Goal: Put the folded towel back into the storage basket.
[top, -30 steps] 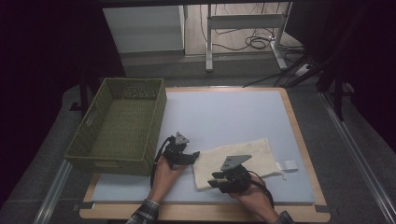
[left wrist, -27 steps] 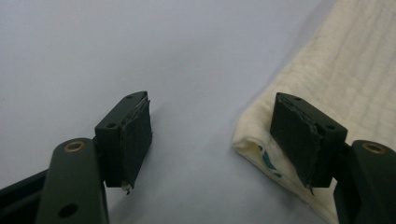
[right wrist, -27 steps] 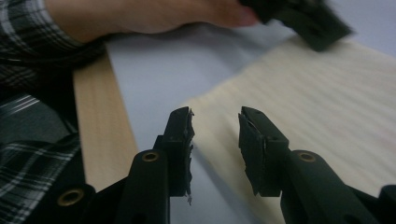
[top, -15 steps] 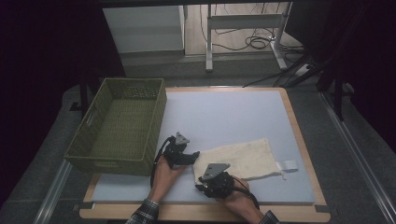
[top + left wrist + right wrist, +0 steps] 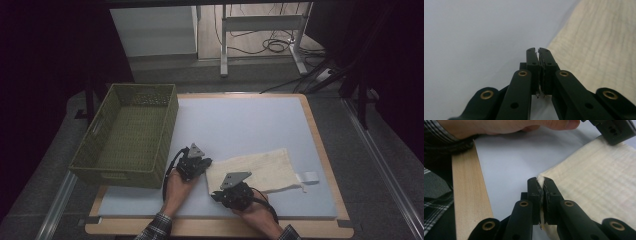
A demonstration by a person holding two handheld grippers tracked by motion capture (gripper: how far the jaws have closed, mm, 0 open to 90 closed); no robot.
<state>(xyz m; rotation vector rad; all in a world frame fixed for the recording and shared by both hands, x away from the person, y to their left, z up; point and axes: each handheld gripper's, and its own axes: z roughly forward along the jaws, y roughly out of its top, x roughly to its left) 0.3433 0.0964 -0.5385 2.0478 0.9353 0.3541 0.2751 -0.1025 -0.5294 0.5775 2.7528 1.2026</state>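
A cream cloth (image 5: 265, 170) lies flat on the blue-grey mat (image 5: 250, 120), with a white loop tag (image 5: 307, 177) at its right end. My left gripper (image 5: 204, 163) rests at the cloth's far-left corner. In the left gripper view its jaws (image 5: 538, 53) have just closed and stand shut at the edge of the cloth (image 5: 599, 45); I see no fabric between them. My right gripper (image 5: 216, 195) sits at the near-left corner. Its jaws (image 5: 541, 182) have just closed and pinch the corner of the cloth (image 5: 599, 175), with fabric showing between the pads.
A green woven basket (image 5: 120, 177) stands on the left of the table, close to the left hand. The wooden table border (image 5: 469, 190) runs just beside the right gripper. The left gripper (image 5: 614, 130) and its hand (image 5: 511, 126) lie across the right gripper view's top.
The right hand has slid left along the cloth's near edge to its near-left corner and sunk a little. The left hand has stayed at the far-left corner.
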